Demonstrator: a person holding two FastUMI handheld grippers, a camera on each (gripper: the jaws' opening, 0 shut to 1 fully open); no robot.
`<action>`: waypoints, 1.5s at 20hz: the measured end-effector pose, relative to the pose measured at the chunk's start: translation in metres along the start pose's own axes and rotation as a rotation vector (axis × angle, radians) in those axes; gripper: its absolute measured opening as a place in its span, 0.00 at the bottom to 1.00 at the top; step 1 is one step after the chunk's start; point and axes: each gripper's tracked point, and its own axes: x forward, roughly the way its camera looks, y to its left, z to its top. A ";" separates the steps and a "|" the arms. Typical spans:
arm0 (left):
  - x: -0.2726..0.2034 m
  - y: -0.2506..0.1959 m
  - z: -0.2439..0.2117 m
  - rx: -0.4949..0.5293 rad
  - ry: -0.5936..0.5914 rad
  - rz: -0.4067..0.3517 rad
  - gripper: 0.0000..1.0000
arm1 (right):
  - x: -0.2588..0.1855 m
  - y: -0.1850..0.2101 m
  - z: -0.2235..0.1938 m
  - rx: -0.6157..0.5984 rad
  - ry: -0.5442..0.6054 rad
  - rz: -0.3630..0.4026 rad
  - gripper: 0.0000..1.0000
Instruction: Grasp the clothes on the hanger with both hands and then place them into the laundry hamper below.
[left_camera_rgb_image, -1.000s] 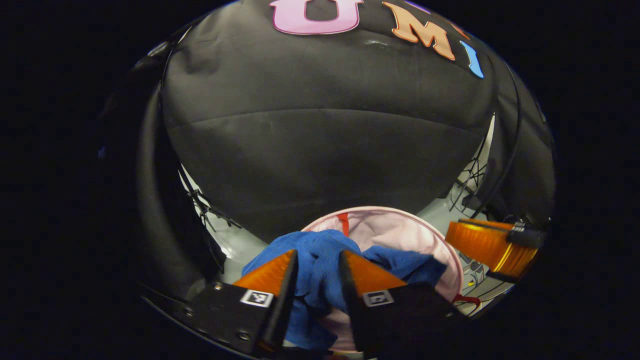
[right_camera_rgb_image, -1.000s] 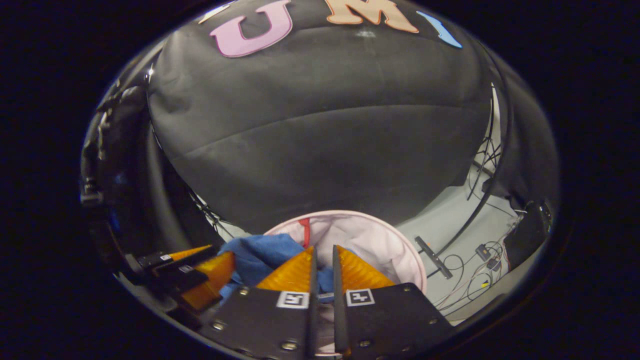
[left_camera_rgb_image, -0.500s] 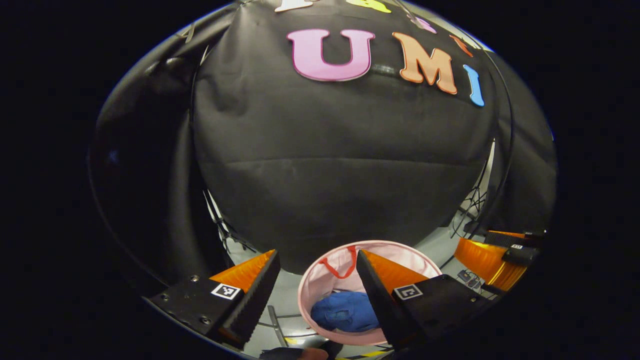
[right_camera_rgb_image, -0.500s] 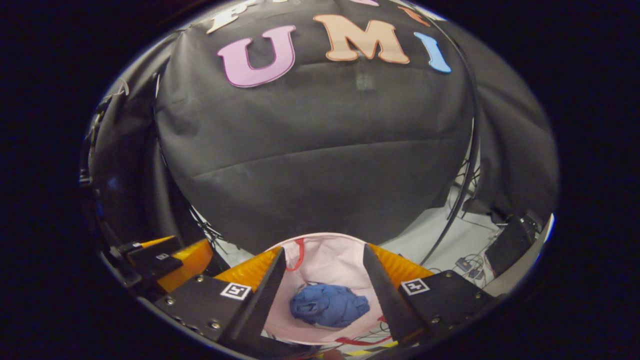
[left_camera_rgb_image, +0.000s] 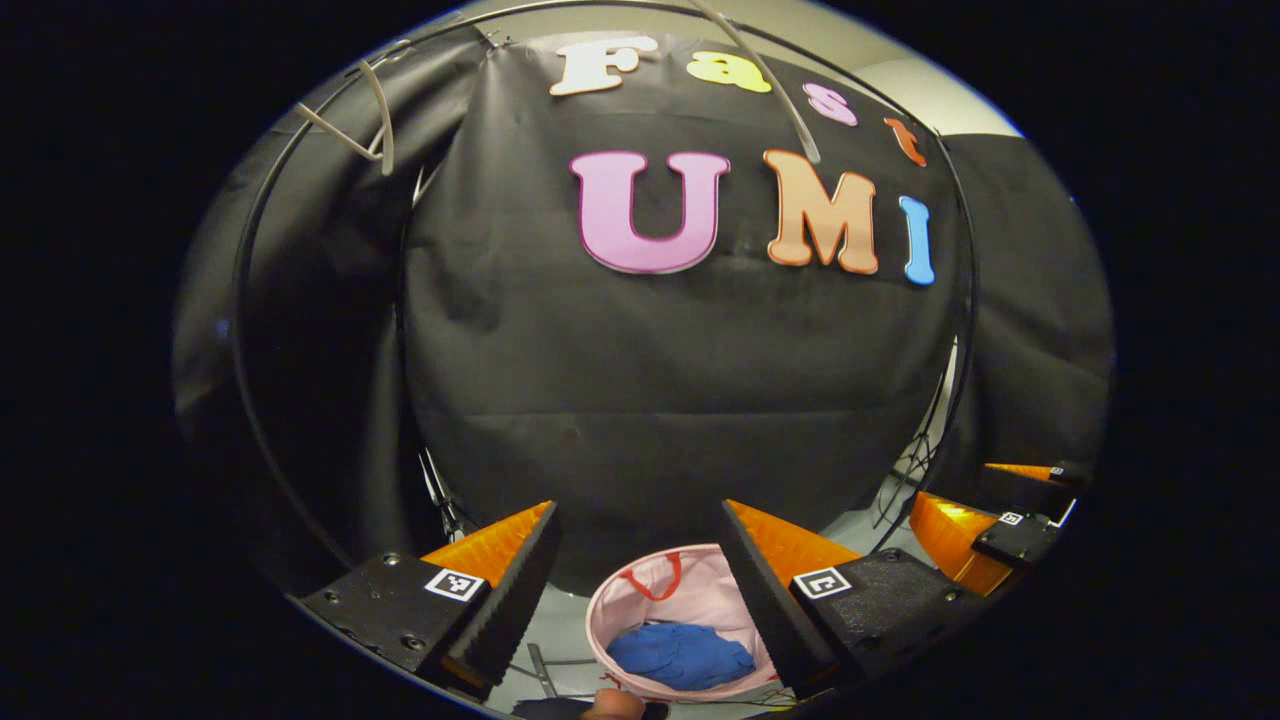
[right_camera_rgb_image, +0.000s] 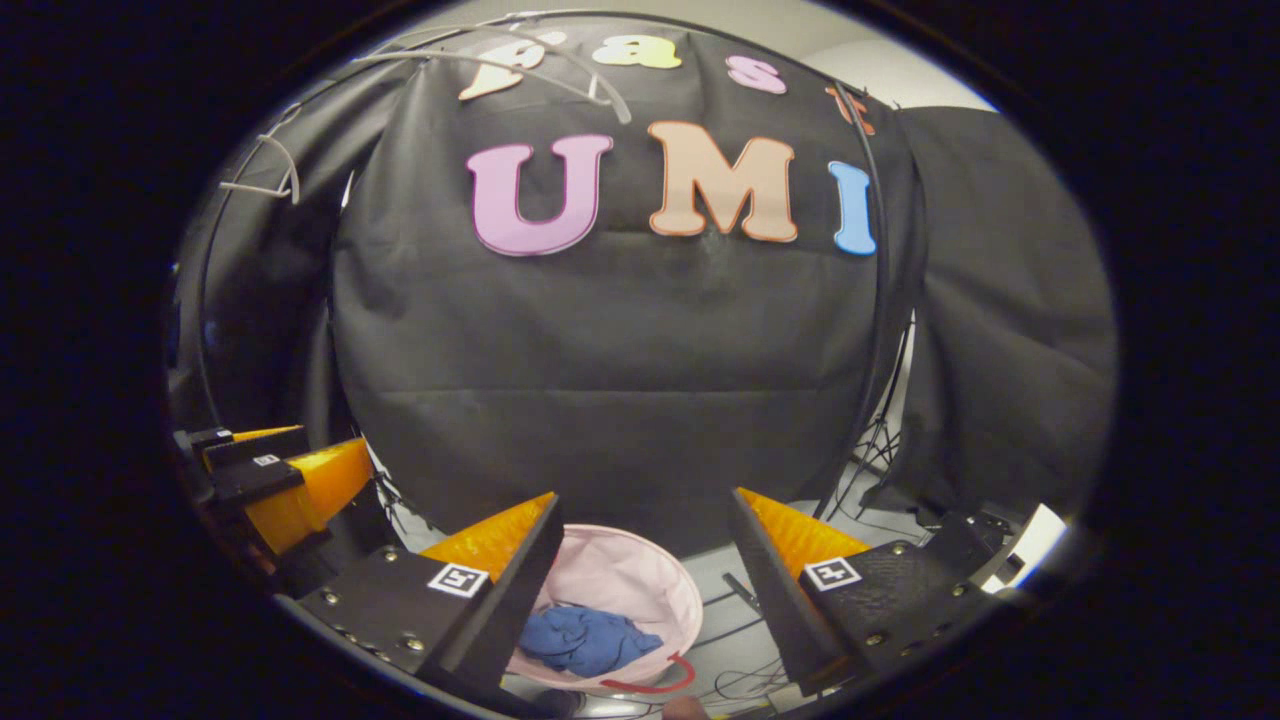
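Left gripper view, left gripper (left_camera_rgb_image: 636, 560): fingers spread wide, nothing between them, held well above the floor.
Left gripper view, laundry hamper (left_camera_rgb_image: 700, 592): pink, round, red handle at its far rim, standing on the floor below and framed between the two fingers.
Left gripper view, clothes (left_camera_rgb_image: 680, 655): a crumpled blue garment lying inside the hamper, toward its near wall.
Left gripper view, right gripper (left_camera_rgb_image: 985, 515): seen at the far right edge; its opening cannot be judged from here.
Left gripper view, hanger (left_camera_rgb_image: 372, 120): pale, bare, hanging from the rail at upper left.

Right gripper view, right gripper (right_camera_rgb_image: 645, 560): fingers wide apart, holding nothing.
Right gripper view, hamper and clothes: the hamper (right_camera_rgb_image: 640, 580) sits below and slightly left; the blue garment (right_camera_rgb_image: 585, 640) rests in its bottom.
Right gripper view, left gripper (right_camera_rgb_image: 270, 480): at the left edge, beside and apart.

Status: the garment appears deposited; the task seems essentially complete.
Risk: little remains; a gripper lowered carelessly could catch the soft rim or handle and tip the hamper, or snag the floor cables near it.
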 end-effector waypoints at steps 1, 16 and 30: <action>-0.007 0.002 0.011 -0.002 -0.021 0.006 0.96 | -0.009 -0.005 0.012 0.001 -0.022 -0.006 0.99; -0.097 0.015 0.157 -0.046 -0.244 -0.019 0.93 | -0.127 -0.009 0.160 0.102 -0.336 0.142 0.98; -0.152 0.013 0.225 -0.053 -0.327 -0.071 0.92 | -0.182 -0.033 0.215 0.077 -0.446 0.176 1.00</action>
